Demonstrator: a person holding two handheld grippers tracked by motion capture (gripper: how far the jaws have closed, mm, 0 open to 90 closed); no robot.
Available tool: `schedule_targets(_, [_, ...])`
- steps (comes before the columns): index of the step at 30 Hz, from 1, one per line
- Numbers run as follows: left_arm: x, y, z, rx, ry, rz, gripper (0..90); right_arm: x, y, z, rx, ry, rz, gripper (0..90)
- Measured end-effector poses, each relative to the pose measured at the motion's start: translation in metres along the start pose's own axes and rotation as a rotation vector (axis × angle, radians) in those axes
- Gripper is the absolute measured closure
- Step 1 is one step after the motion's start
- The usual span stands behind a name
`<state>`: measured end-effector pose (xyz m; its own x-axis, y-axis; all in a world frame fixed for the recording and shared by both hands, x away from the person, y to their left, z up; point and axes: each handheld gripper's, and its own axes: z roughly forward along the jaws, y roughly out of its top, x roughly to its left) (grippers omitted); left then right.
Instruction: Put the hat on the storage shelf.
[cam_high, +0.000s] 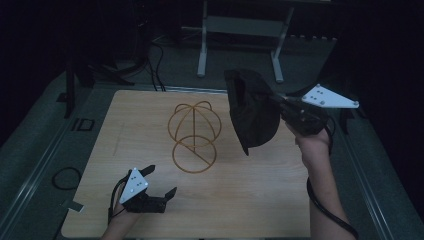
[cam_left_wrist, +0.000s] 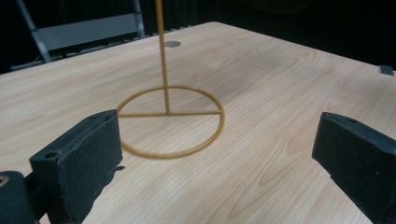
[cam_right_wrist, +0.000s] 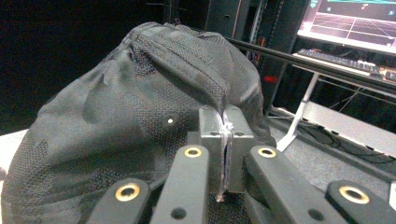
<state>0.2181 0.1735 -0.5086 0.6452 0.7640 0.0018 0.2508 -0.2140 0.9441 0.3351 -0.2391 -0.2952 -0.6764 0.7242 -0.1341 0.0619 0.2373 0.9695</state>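
A fold of the black mesh fabric cap (cam_right_wrist: 140, 121) is pinched between the closed right tongs (cam_right_wrist: 225, 140); a lit monitor (cam_right_wrist: 355, 21) is seen behind.

Your room is dark beyond the table.
A pale wooden table (cam_high: 250, 200) fills centre frame; a grey metal stand (cam_high: 240, 25) and floor cables (cam_high: 155, 65) sit along the top.

Looks like a lab/test room: dark walls, wooden table (cam_high: 250, 210) on a railed platform, loose cables (cam_high: 65, 177) on grey floor, lit monitor (cam_right_wrist: 357, 21) and keyboard (cam_right_wrist: 345, 59) beyond right tool (cam_right_wrist: 225, 140).
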Motion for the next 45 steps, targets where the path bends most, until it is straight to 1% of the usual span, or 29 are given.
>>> schedule_targets(1, [0.000,-0.003,-0.001,-0.005,0.005,-0.007,2.1,0.000,0.000,0.000,0.000,0.000,0.000,88.8])
schedule_targets(2, [0.001,-0.007,-0.003,-0.006,0.014,-0.013,2.1,0.003,0.005,0.005,0.000,0.005,-0.005,88.8])
schedule_targets(3, [0.001,-0.009,-0.004,-0.013,0.022,-0.013,2.1,0.003,0.005,0.005,0.000,0.005,-0.005,88.8])
schedule_targets(5, [0.001,-0.015,-0.008,-0.028,0.048,-0.024,2.2,0.008,0.008,0.010,0.003,0.014,-0.012,88.8])
schedule_targets(6, [0.002,-0.017,-0.009,-0.028,0.051,-0.027,2.2,0.013,0.010,0.017,0.011,0.026,-0.022,88.8])
schedule_targets(8, [0.004,-0.021,-0.010,-0.032,0.055,-0.033,2.1,0.015,0.010,0.019,0.016,0.031,-0.024,88.8])
schedule_targets(9, [0.004,-0.022,-0.011,-0.033,0.057,-0.035,2.2,0.020,0.009,0.027,0.025,0.050,-0.026,88.8])
schedule_targets(10, [0.005,-0.023,-0.011,-0.032,0.055,-0.039,2.2,0.020,0.009,0.027,0.025,0.050,-0.026,88.8])
schedule_targets(11, [0.006,-0.024,-0.011,-0.034,0.054,-0.048,2.2,0.026,0.008,0.034,0.036,0.070,-0.027,88.8])
schedule_targets(12, [0.006,-0.025,-0.011,-0.031,0.054,-0.046,2.2,0.026,0.008,0.034,0.036,0.070,-0.027,88.8])
schedule_targets(14, [0.007,-0.027,-0.012,-0.032,0.055,-0.050,2.1,0.032,0.006,0.041,0.049,0.089,-0.036,88.8])
schedule_targets(15, [0.007,-0.027,-0.012,-0.031,0.056,-0.050,2.2,0.038,0.004,0.047,0.063,0.104,-0.043,88.8])
schedule_targets(16, [0.008,-0.027,-0.012,-0.030,0.059,-0.050,2.2,0.038,0.004,0.047,0.063,0.104,-0.043,88.8])
schedule_targets(18, [0.009,-0.027,-0.012,-0.041,0.060,-0.058,2.2,0.046,0.001,0.056,0.090,0.118,-0.047,88.8])
schedule_targets(19, [0.009,-0.027,-0.012,-0.036,0.063,-0.062,2.2,0.046,0.001,0.056,0.090,0.118,-0.047,88.8])
schedule_targets(21, [0.010,-0.028,-0.012,-0.040,0.062,-0.067,2.2,0.052,-0.002,0.065,0.104,0.140,-0.047,88.7])
schedule_targets(22, [0.010,-0.028,-0.012,-0.036,0.062,-0.067,2.2,0.052,-0.002,0.065,0.104,0.140,-0.047,88.7])
schedule_targets(23, [0.010,-0.029,-0.011,-0.034,0.062,-0.068,2.2,0.057,-0.004,0.071,0.112,0.155,-0.047,88.7])
schedule_targets(24, [0.010,-0.029,-0.011,-0.038,0.059,-0.070,2.2,0.057,-0.004,0.071,0.112,0.155,-0.047,88.7])
schedule_targets(25, [0.010,-0.029,-0.011,-0.038,0.058,-0.071,2.2,0.061,-0.006,0.077,0.123,0.173,-0.047,88.7])
schedule_targets(26, [0.010,-0.029,-0.011,-0.038,0.058,-0.071,2.2,0.061,-0.006,0.077,0.123,0.173,-0.047,88.7])
schedule_targets(28, [0.010,-0.029,-0.012,-0.044,0.058,-0.069,2.2,0.067,-0.009,0.085,0.140,0.182,-0.053,88.7])
schedule_targets(29, [0.010,-0.029,-0.013,-0.042,0.059,-0.066,2.2,0.067,-0.009,0.085,0.140,0.182,-0.053,88.7])
schedule_targets(30, [0.011,-0.029,-0.013,-0.043,0.060,-0.064,2.2,0.069,-0.010,0.090,0.148,0.191,-0.051,88.7])
schedule_targets(31, [0.011,-0.029,-0.013,-0.049,0.059,-0.068,2.2,0.069,-0.010,0.090,0.148,0.191,-0.051,88.7])
schedule_targets(36, [0.010,-0.030,-0.013,-0.044,0.058,-0.065,2.2,0.077,-0.014,0.102,0.169,0.211,-0.053,88.6])
schedule_targets(37, [0.010,-0.030,-0.012,-0.042,0.058,-0.060,2.2,0.077,-0.014,0.102,0.169,0.211,-0.053,88.6])
schedule_targets(41, [0.009,-0.031,-0.012,-0.043,0.051,-0.059,2.2,0.081,-0.017,0.112,0.192,0.215,-0.052,88.3])
schedule_targets(45, [0.010,-0.032,-0.011,-0.041,0.047,-0.064,2.2,0.081,-0.019,0.117,0.196,0.223,-0.044,88.0])
